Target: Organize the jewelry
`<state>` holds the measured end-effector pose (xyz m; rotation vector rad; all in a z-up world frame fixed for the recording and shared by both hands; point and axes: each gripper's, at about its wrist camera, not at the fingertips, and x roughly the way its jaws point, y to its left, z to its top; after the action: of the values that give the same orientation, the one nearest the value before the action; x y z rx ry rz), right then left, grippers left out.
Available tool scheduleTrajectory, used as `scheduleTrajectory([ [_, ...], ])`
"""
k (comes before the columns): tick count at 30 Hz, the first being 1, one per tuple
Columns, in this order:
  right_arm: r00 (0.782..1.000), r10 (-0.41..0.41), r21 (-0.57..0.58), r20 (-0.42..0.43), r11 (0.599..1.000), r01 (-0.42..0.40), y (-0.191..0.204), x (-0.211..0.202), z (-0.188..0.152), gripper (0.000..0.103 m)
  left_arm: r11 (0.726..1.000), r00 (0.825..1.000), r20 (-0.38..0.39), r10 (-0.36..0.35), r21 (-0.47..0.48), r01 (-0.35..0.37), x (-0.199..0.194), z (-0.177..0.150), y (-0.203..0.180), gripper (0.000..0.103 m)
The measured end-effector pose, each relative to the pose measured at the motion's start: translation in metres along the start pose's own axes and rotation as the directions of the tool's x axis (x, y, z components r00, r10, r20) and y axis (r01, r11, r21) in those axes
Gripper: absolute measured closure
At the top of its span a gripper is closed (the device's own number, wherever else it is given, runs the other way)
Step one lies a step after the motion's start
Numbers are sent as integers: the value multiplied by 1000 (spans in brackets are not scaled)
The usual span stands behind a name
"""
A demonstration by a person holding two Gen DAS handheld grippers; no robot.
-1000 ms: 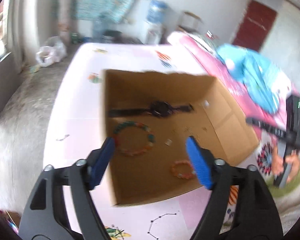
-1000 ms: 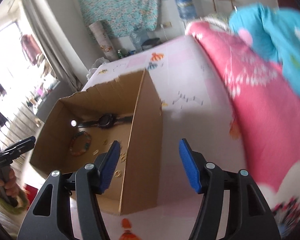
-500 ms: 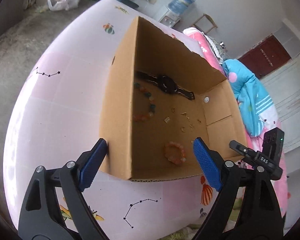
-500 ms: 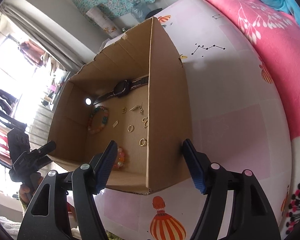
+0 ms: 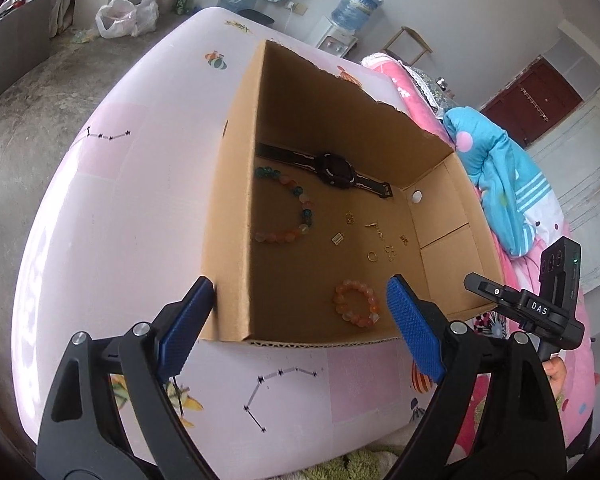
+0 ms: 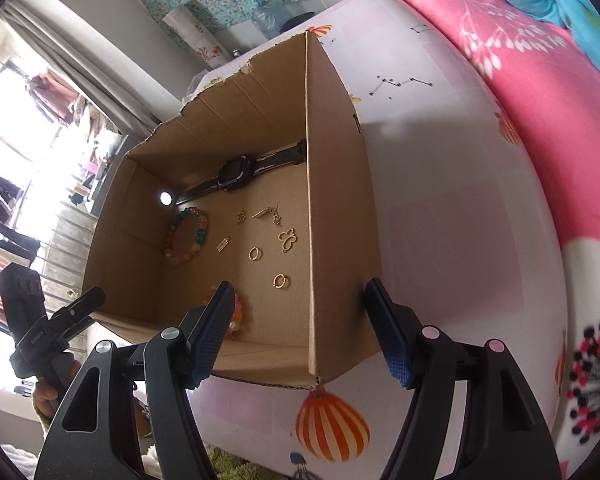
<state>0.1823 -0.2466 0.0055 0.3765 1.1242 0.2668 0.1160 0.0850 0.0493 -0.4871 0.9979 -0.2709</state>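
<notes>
While both our grippers, left gripper (image 5: 300,316) and right gripper (image 6: 300,332), gape wide and empty above the cardboard box (image 5: 228,216), the jewelry lies loose inside; we risk clipping its wall or fumbling the tiny gold rings (image 6: 255,253).

A lived-in home bedroom is shown: a bed spread with a pale pink cartoon-printed sheet (image 5: 100,208), a crumpled blue and pink quilt (image 5: 496,184), a white water dispenser (image 5: 336,40), grey curtains (image 6: 84,68) and hanging clothes (image 6: 48,92) are seen.
</notes>
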Motion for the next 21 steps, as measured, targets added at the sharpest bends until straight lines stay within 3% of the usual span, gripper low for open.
scheduleTrajectory([
  [8, 1000, -24, 31, 9, 999, 24, -10, -17, -25, 37, 999, 999, -5, -33, 10, 33, -12, -32, -7, 19],
  [21, 999, -43, 41, 23, 998, 42, -10, -20, -39, 34, 999, 999, 30, -40, 21, 40, -18, -47, -9, 19],
])
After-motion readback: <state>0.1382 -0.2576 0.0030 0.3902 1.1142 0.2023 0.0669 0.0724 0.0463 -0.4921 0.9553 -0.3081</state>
